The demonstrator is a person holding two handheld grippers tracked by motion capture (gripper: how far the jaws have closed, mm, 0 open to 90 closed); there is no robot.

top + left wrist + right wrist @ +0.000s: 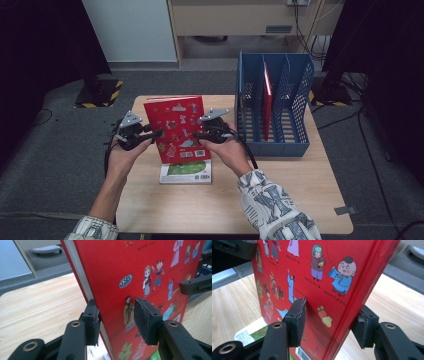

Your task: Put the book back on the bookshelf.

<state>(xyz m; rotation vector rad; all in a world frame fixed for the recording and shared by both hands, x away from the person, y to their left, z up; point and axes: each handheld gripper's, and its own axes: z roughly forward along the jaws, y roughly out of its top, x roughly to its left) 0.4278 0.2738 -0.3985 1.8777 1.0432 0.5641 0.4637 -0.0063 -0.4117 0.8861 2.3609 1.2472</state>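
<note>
A red picture book stands upright over the middle of the table, held between both grippers. My left gripper is shut on its left edge; in the left gripper view one pad lies against the back and the other against the illustrated cover. My right gripper is shut on the spine side, its pads pressing the cover and the back. Under the red book a green book lies flat on the table.
A blue file rack with several slots stands at the table's right, a thin red book upright in one slot. Bare wooden tabletop lies in front of the rack and near the person. Dark floor surrounds the table.
</note>
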